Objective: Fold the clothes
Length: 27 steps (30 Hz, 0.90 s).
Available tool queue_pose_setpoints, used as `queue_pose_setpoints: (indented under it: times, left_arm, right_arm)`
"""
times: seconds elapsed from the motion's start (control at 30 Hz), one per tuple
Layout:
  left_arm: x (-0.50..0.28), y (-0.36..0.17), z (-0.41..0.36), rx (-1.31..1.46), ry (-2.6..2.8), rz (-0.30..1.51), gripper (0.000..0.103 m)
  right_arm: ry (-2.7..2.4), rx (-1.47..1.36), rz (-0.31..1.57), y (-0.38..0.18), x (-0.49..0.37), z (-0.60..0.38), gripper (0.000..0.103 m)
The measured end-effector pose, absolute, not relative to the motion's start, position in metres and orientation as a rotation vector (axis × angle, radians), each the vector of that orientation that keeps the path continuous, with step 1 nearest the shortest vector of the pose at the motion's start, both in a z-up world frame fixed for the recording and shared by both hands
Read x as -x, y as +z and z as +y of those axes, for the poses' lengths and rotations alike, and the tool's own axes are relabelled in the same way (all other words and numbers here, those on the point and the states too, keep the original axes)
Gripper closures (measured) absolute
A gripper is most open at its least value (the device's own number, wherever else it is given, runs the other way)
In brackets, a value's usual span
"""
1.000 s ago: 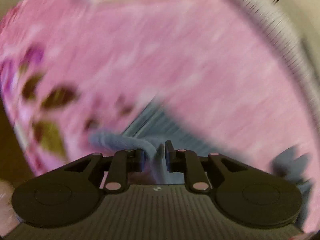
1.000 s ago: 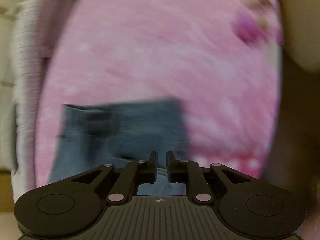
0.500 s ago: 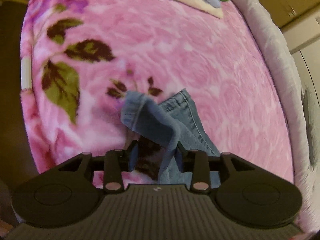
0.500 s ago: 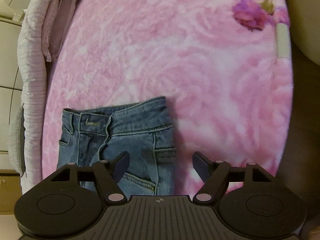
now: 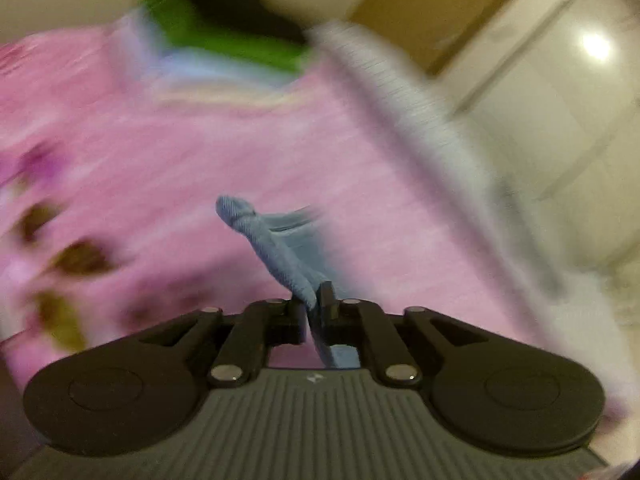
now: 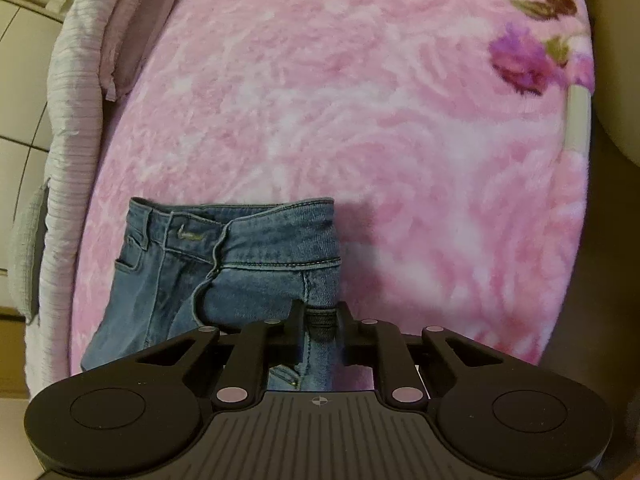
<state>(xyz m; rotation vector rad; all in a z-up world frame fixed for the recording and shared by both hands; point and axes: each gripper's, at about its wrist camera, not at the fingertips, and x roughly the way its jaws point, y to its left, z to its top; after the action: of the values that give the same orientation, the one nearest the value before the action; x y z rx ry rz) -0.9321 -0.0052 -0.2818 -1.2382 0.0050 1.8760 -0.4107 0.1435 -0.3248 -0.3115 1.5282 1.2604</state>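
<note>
While left tongs (image 5: 313, 312) are pinching jeans (image 6: 224, 264), right tongs (image 6: 318, 320) are straddling their edge, slightly parted.

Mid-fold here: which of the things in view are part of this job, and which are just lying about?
In play: jeans; left gripper, shut on a jeans edge; right gripper, straddling the jeans' side.

Lying about: blurred stack of clothes; pink floral blanket; grey bed edge.
</note>
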Motion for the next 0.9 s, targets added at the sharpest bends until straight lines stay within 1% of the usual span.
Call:
queue_pose_setpoints:
  times: [0.07,0.1,0.17,0.2,0.3,0.33,0.37,0.4,0.53,0.6,0.77,0.9]
  left_arm:
    - [0.940,-0.315,-0.009,1.365,1.972,0.182,0.091]
    - [0.940,-0.321,-0.011,1.384,2.008,0.224,0.089]
    - [0.934,-0.315,-0.016,1.352,2.046,0.197,0.088]
    - [0.928,-0.306,-0.017,1.330,2.066,0.200,0.087]
    - [0.909,-0.280,-0.017,1.231,2.109,0.220,0.087]
    - [0.901,-0.272,-0.015,1.211,2.093,0.216,0.082]
    - [0.893,-0.266,-0.011,1.212,2.041,0.210,0.079]
    - [0.881,-0.265,-0.003,1.223,1.958,0.216,0.078]
    - [0.823,-0.277,0.038,1.261,1.672,0.257,0.077]
    - [0.799,-0.292,0.061,1.330,1.571,0.205,0.077]
    - [0.768,-0.320,0.110,1.532,1.413,0.018,0.077]
    - [0.757,-0.328,0.141,1.550,1.375,-0.010,0.077]
  right_arm:
    - [1.245,0.358,1.505,-0.322,0.414,0.147,0.088]
    - [1.238,0.391,1.489,-0.320,0.416,0.149,0.087]
    - [1.225,0.456,1.449,-0.316,0.421,0.154,0.080]
    - [1.221,0.491,1.395,-0.309,0.425,0.155,0.074]
    - [1.214,0.568,1.214,-0.285,0.435,0.157,0.073]
    - [1.218,0.571,1.158,-0.277,0.438,0.156,0.072]
    - [1.235,0.536,1.152,-0.270,0.440,0.156,0.072]
    - [1.258,0.494,1.161,-0.264,0.442,0.156,0.072]
    - [1.372,0.346,1.402,-0.270,0.465,0.168,0.072]
    - [1.374,0.356,1.415,-0.277,0.480,0.172,0.072]
    - [1.377,0.381,1.448,-0.293,0.518,0.181,0.072]
    - [1.380,0.402,1.474,-0.306,0.548,0.188,0.072]
